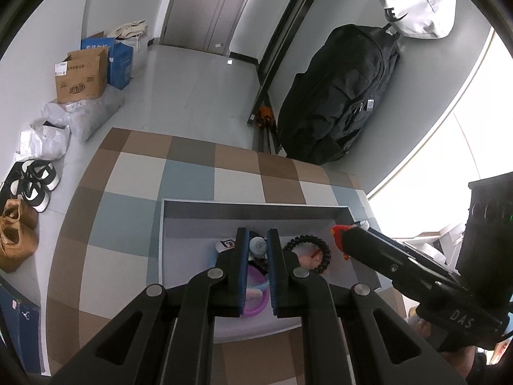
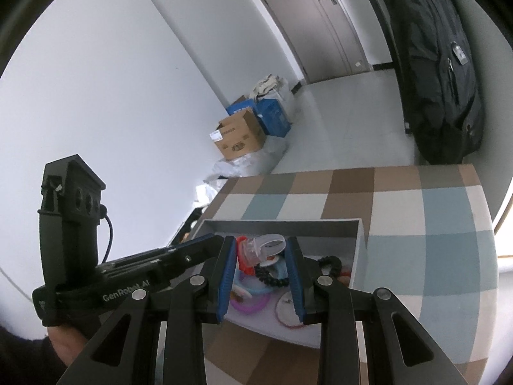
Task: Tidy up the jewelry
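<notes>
Over the tray [image 2: 359, 240]:
Right gripper [image 2: 261, 256]: pinching red-and-clear jewelry piece [image 2: 256, 252].
Left gripper [image 1: 258, 247]: pressed together above black beaded bracelet [image 1: 309, 250] and purple ring [image 1: 253, 298].

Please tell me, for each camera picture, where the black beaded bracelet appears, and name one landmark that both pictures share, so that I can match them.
Left wrist view: the black beaded bracelet lies in the grey tray, lower middle, just right of the left gripper's fingers.
Right wrist view: the bracelet is lower middle, partly hidden behind the right gripper's fingers.
Shared landmark: the brown cardboard box on the floor by the wall.
</notes>
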Motion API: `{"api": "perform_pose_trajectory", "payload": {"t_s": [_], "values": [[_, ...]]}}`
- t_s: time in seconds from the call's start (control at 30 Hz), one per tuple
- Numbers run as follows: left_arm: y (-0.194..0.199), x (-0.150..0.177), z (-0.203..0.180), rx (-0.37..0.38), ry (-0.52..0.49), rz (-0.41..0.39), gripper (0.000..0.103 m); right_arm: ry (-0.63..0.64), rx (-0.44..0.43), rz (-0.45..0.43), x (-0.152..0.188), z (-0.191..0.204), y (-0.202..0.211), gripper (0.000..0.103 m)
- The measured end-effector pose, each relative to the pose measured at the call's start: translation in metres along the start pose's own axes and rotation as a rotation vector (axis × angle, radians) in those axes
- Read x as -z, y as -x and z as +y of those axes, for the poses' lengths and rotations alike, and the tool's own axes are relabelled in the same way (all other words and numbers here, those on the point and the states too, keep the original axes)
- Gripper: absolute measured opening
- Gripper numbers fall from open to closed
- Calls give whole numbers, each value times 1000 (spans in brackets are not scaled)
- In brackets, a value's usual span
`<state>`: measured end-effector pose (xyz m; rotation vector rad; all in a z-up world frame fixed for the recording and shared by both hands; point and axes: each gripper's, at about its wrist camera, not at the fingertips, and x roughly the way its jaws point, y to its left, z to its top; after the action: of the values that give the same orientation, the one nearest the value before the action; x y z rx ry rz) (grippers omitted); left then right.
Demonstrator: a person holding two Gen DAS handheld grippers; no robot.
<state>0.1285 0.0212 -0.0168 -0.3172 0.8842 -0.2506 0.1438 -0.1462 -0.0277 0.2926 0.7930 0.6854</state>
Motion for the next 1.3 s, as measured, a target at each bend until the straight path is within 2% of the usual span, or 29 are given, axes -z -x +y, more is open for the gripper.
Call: {"api": "perform_pose_trajectory", "payload": {"t_s": [0.13,0.4,0.47,0.5,0.53,0.57,0.6,0.63,0.7,0.73,0.97,1.2,1.3], "values": [[-1,-1,2,10,16,-1,7,-15,8,13,1,-4,-2,30],[2,-3,2,85,36,-12,7,-9,0,7,2,-2,1,31],[-1,-4,2,115,48,1,12,-13,-9,-2,1,-2,3,32],[-1,-4,2,126,54,6,19,-14,-13,-12,1,-2,5,34],[-2,-4,3,123,67,10,34,-12,-18,-19,0,-2,6,36],[-2,-4,3,109,77,7,42,-9,-24,-27,0,-1,8,42],[1,-3,5,103,88,-6,56,-6,-22,-37,-1,0,11,51],[4,-3,7,113,101,-28,61,-5,-18,-45,-1,0,12,57],[10,-5,9,139,113,-51,64,-9,-5,-68,-2,-1,17,74],[11,-5,8,135,110,-55,65,-11,0,-73,-3,-1,18,77],[7,-3,4,72,82,-41,66,-53,26,-90,-5,-9,25,84],[14,-1,3,-46,52,-79,66,-3,42,-121,-4,0,33,99],[17,0,5,-72,52,-94,67,23,54,-139,-2,4,38,102]]}}
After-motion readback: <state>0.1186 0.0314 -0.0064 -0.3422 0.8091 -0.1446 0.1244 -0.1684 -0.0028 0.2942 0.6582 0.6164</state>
